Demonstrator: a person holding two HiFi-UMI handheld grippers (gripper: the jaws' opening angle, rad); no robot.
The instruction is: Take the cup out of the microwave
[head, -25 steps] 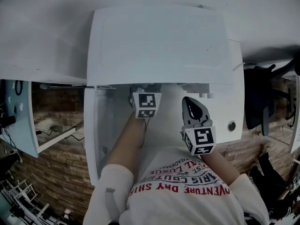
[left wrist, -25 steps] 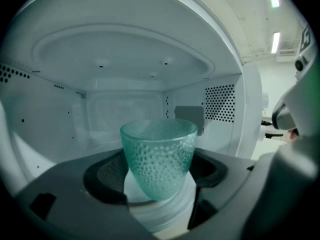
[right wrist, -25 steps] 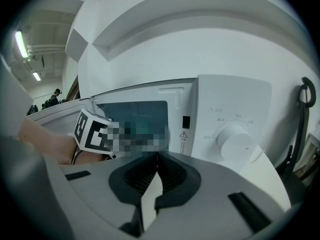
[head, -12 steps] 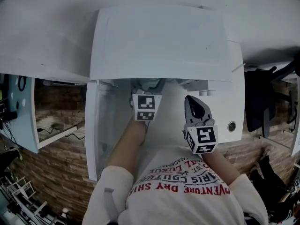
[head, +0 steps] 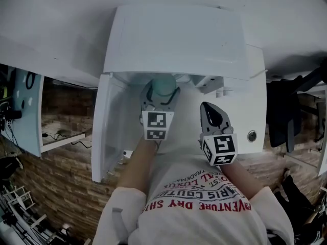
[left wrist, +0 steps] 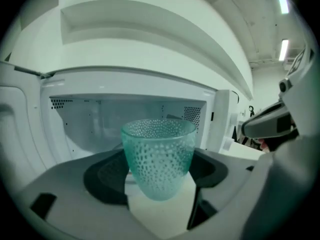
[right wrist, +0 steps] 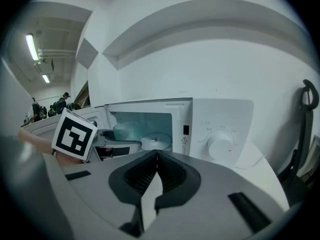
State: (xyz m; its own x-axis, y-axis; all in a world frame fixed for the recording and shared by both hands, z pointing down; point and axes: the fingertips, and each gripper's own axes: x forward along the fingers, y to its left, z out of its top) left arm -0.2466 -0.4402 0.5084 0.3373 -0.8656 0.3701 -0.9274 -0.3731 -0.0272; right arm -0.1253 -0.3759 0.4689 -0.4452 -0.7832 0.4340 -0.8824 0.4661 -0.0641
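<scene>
1. The left gripper (left wrist: 158, 178) has its fingers (left wrist: 107, 176) spread wide around a teal dimpled glass cup (left wrist: 159, 154). They hold it upright by its lower sides, and its foot hangs free of any surface.
2. The right gripper (right wrist: 157, 156) is beside the left one. Its fingers are pressed together and hold nothing.
3. Just beyond the left fingers is the open cavity of the boxy white microwave (head: 173, 40). Its white door (head: 104, 131) is swung out to their left. From the head view, the cup (head: 163, 86) sits at the mouth of the cavity, its rim just under the front edge of the oven's top.
4. Farther in, behind the cup, the round glass turntable (right wrist: 156, 141) lies bare. Ahead of the right fingers is the round white control dial (right wrist: 220, 145).
5. The step in hand looks like the withdrawal itself, with the cup gripped and lifted but not yet clear of the opening.
6. The next move calls for a straight pull back toward the person. The cup should stay level and clear of the door and frame, under steady pressure, since a tapered glass could slip downward.
</scene>
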